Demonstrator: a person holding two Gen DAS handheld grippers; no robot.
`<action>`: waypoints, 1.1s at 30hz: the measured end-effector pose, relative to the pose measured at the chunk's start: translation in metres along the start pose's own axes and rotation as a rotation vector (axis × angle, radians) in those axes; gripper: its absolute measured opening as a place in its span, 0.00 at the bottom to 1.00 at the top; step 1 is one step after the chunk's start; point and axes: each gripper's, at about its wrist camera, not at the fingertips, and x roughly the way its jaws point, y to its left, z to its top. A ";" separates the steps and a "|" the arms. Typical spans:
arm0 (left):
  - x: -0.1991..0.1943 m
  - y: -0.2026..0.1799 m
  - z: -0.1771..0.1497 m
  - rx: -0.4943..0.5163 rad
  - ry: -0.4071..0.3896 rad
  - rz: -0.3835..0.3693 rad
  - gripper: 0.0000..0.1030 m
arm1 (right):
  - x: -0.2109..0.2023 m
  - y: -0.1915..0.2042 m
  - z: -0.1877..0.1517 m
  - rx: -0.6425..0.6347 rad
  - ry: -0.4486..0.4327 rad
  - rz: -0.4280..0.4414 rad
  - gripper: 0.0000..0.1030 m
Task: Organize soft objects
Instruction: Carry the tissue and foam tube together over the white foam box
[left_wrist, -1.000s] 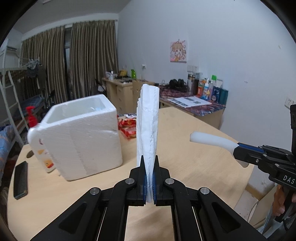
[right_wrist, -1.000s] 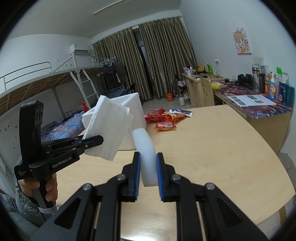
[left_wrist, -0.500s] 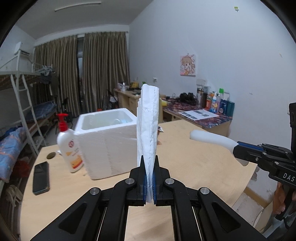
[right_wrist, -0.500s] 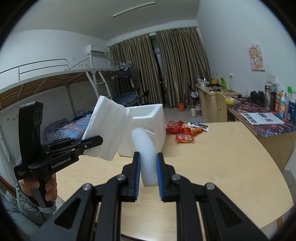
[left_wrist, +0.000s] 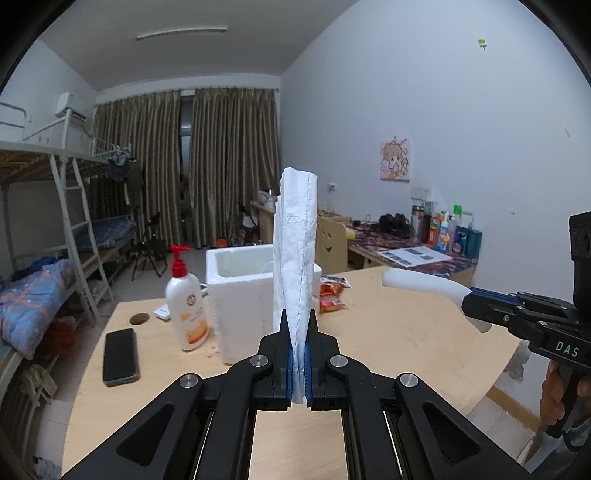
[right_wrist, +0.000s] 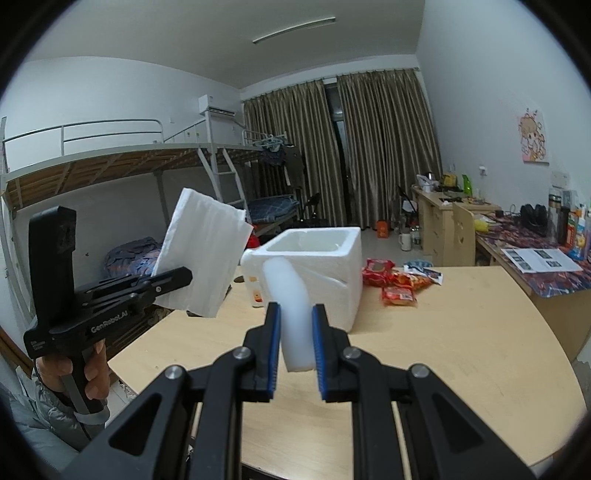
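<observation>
Dorm table (left_wrist: 406, 343); "DAS", "GenRobot.AI" gripper (right_wrist: 173, 277) labels

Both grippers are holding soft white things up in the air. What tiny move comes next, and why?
Probably carry the tissues in the left gripper over the open foam box. The right gripper holds foam too; both hang above the table.

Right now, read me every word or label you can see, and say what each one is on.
"DAS": on the right gripper body, rest cut off.
"GenRobot.AI": on the left gripper body.
Lotion bottle label: too blurred to read.
Snack packets, desk bottles, printed sheets: too small to read.
</observation>
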 end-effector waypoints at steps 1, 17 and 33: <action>-0.002 0.001 0.000 -0.001 -0.003 0.004 0.04 | 0.001 0.001 0.001 -0.002 -0.004 0.006 0.19; -0.021 0.021 0.005 -0.020 -0.044 0.058 0.04 | 0.018 0.018 0.014 -0.052 -0.011 0.042 0.19; 0.001 0.029 0.021 -0.020 -0.043 0.047 0.04 | 0.030 0.024 0.026 -0.083 -0.026 0.042 0.19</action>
